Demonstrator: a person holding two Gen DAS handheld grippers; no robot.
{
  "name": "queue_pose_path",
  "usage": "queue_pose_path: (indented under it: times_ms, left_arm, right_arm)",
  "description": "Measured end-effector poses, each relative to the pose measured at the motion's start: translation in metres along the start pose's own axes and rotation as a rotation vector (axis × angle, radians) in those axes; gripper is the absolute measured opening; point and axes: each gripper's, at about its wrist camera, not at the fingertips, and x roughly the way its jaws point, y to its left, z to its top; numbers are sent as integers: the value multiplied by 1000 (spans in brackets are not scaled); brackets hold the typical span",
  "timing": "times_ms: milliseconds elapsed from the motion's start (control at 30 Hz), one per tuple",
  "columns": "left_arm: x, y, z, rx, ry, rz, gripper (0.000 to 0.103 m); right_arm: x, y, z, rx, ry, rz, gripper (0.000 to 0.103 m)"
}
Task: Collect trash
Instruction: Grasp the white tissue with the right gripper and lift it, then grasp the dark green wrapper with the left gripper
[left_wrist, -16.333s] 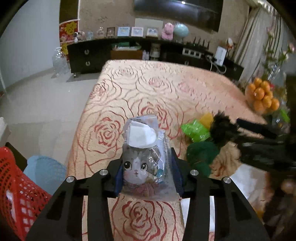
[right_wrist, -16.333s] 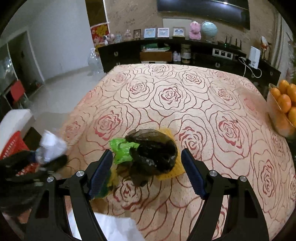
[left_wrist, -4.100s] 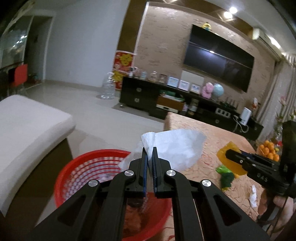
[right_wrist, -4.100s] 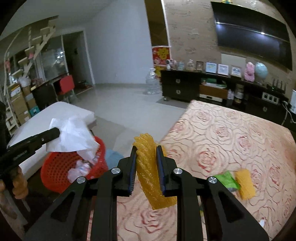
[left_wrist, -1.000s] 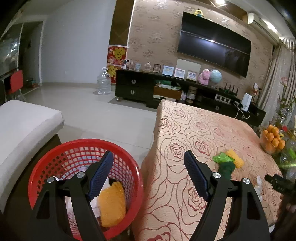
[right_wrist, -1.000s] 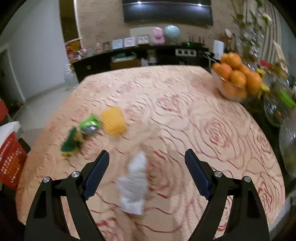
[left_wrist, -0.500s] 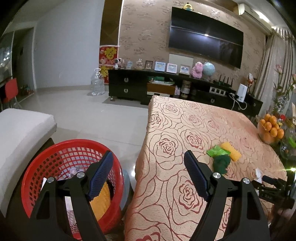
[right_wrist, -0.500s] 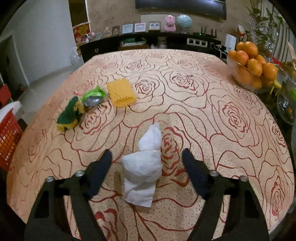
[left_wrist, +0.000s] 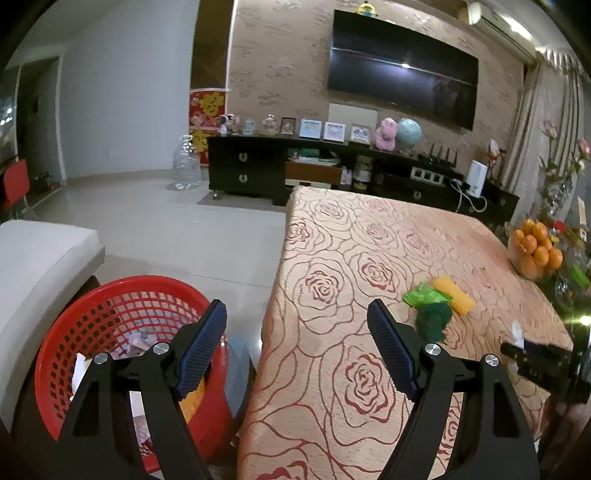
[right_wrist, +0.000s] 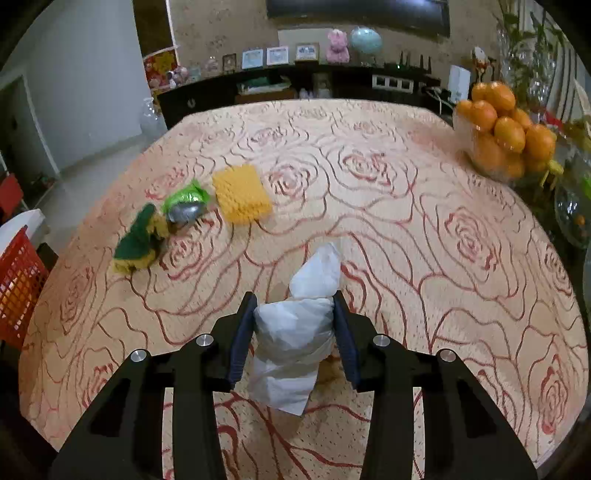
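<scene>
The crumpled white tissue lies on the desk, on the rose-patterned cloth, near the desk's front edge. The right gripper stands over it, and its jaws have just been closing; both pads now press on the tissue's middle, so it is pinched at its widest fold. One twisted end sticks out past the jaws toward the middle of the desk, and the other end lies flat behind them.

The tissue looks very light and soft, so I think it will squash easily and weigh almost nothing. The thick middle seems the right place to hold, because a thin end could tear or slip out.

More trash waits farther in on the desk: a yellow ridged piece, a green shiny wrapper just beside it, and a dark green scrap touching the wrapper. A bowl of oranges stands at the desk's far right corner.

The left gripper hovers off the desk's left edge, its jaws spread wide and holding nothing. The red basket stands on the floor just beside that edge, with some trash already inside.
</scene>
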Motion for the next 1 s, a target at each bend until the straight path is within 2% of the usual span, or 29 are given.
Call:
queue_pose_path:
  times_ms: [333, 600, 933, 1000]
  left_arm:
    - [17, -43, 4, 93, 55, -96, 76]
    - [60, -103, 13, 177, 129, -193, 76]
    - [125, -143, -14, 219, 240, -236, 75]
    - [133, -150, -18, 236, 251, -239, 71]
  right_arm:
    - [-18, 3, 17, -3, -71, -6, 40]
    - [-20, -9, 23, 52, -76, 3, 40]
    - [-15, -20, 22, 110, -43, 42, 40]
    - [-13, -18, 21, 107, -35, 43, 40]
